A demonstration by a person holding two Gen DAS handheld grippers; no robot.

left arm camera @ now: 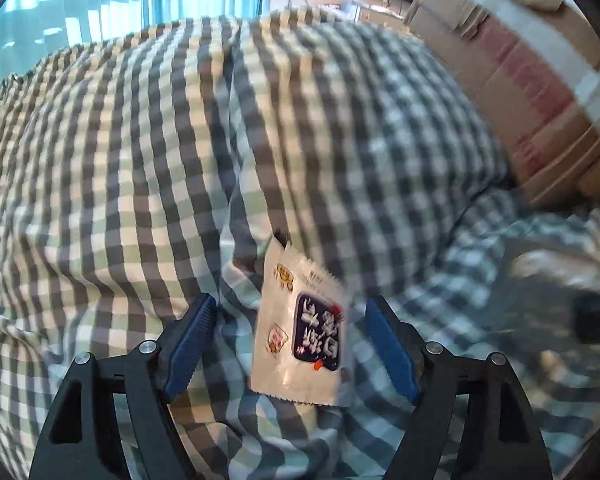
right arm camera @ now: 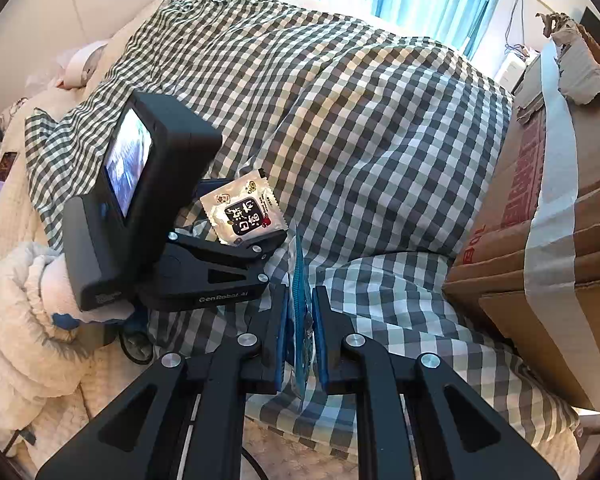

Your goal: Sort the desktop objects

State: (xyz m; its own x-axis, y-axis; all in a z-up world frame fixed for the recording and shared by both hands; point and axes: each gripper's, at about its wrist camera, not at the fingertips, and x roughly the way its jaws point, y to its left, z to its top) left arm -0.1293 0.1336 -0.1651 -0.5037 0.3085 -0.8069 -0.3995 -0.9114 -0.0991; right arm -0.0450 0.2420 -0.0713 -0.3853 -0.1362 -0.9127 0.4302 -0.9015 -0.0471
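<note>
Between the wide-apart fingers of the left gripper point(left arm camera: 290, 330), a white sachet point(left arm camera: 300, 332) sits unpressed over checked cloth point(left arm camera: 140, 160). Right gripper point(right arm camera: 302, 332) fingers are clamped on a blue packet point(right arm camera: 300, 280).

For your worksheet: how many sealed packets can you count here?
2: a white packet between the open left gripper fingers, and a blue packet clamped edge-on in the right gripper. Folds may hide others.

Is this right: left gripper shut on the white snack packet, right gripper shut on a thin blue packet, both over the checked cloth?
One thing is wrong: the left gripper is open. In the left wrist view its blue pads stand clear of the white snack packet on both sides. The right gripper is shut on the thin blue packet, over the checked cloth.
</note>
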